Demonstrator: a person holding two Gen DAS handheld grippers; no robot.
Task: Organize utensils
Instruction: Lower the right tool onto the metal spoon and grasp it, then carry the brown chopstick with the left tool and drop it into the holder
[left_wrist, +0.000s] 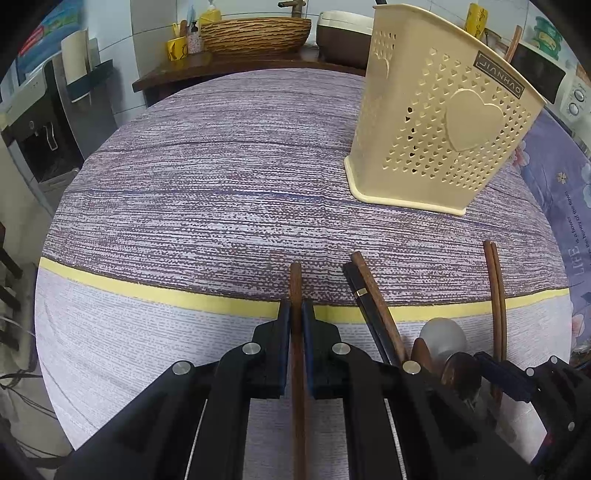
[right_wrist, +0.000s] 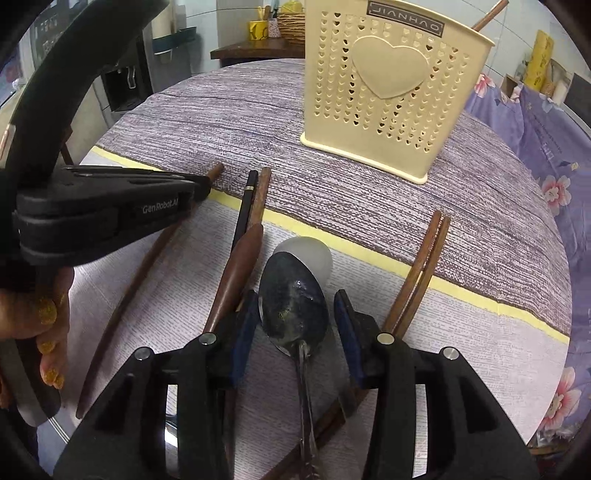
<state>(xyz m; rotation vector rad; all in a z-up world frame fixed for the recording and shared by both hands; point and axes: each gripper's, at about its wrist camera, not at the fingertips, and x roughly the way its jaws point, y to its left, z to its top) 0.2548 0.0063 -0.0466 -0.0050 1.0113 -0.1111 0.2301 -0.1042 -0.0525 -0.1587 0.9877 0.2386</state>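
Observation:
My left gripper (left_wrist: 295, 308) is shut on a brown wooden chopstick (left_wrist: 296, 280) that runs straight between its pads; in the right wrist view that left gripper (right_wrist: 201, 186) holds it low over the cloth. My right gripper (right_wrist: 295, 295) is open, its blue pads either side of a metal spoon's bowl (right_wrist: 291, 314), with a thin gap at the right pad. A white spoon (right_wrist: 312, 254) lies under the metal one. The cream perforated utensil holder (right_wrist: 388, 85) (left_wrist: 436, 122) stands upright beyond, a chopstick tip (right_wrist: 489, 14) poking out of it.
A black chopstick (right_wrist: 246, 203), a brown chopstick (right_wrist: 262, 192) and a wooden handle (right_wrist: 242, 266) lie left of the spoons; a brown pair (right_wrist: 424, 266) lies to the right. A person's fingers (right_wrist: 48, 314) hold the left gripper. Round striped tablecloth (left_wrist: 221, 184); woven basket (left_wrist: 255, 35) on a side table behind.

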